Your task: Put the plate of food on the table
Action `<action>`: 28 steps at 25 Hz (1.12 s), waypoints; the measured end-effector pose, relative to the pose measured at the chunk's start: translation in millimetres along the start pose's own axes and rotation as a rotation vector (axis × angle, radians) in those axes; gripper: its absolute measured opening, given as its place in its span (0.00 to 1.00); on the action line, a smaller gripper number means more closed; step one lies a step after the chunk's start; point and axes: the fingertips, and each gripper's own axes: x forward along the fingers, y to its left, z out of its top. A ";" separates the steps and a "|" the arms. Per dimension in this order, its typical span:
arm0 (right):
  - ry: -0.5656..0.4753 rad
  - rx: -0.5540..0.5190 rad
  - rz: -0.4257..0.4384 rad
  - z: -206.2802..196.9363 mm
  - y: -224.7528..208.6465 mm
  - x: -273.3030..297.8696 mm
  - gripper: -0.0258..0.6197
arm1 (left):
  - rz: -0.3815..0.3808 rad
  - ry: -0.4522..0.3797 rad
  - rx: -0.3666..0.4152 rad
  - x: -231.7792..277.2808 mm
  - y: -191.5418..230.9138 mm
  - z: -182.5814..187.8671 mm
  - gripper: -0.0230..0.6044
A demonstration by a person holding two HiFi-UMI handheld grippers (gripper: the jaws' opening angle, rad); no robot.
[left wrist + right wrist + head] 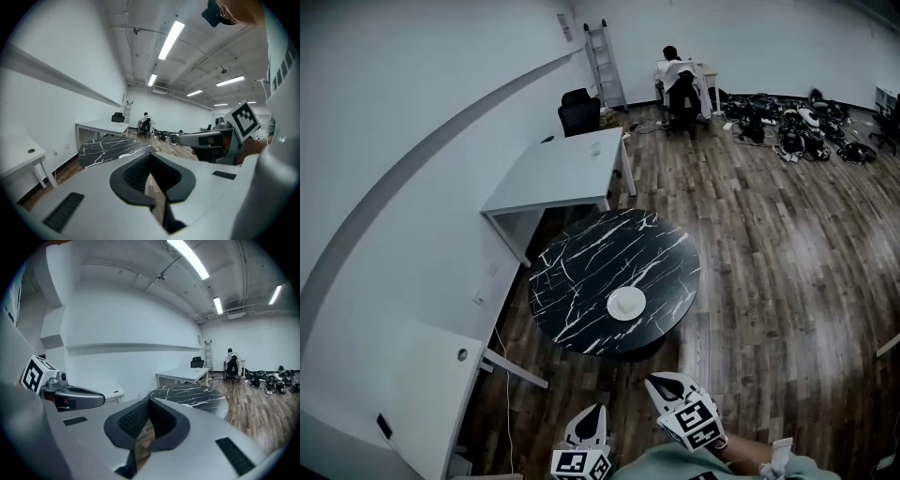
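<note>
A small white plate (626, 303) rests on the round black marble table (581, 281), near its front right edge; what lies on it is too small to make out. Both grippers hang low by my body, well short of the table. The left gripper (594, 412) and the right gripper (662, 381) point toward the table, each with jaws closed together and nothing between them. In the left gripper view the left gripper (151, 161) looks over the marble table (105, 146). The right gripper (149, 404) has the same table (194, 393) ahead of it.
A white desk (558, 169) stands behind the round table, with black office chairs (579, 112) beyond it. Another white desk (431, 375) is at the near left. A ladder (605, 61), a seated person (680, 80) and a pile of gear (797, 122) are at the far wall.
</note>
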 end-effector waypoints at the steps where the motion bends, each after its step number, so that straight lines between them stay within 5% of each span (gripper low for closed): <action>1: 0.018 -0.009 0.019 -5.0 18.9 3.0 0.05 | 0.020 0.001 -0.012 -15.5 9.4 -3.5 0.05; 6: 0.065 -0.028 0.066 -22.5 106.1 14.6 0.05 | 0.069 0.005 -0.060 -78.3 55.1 -22.1 0.05; 11: 0.085 -0.023 0.011 -32.9 147.0 0.7 0.05 | 0.023 -0.005 -0.039 -116.9 66.4 -40.1 0.05; 28: 0.070 0.009 -0.044 -77.4 207.8 -25.5 0.05 | -0.025 0.000 -0.010 -174.5 75.3 -76.5 0.05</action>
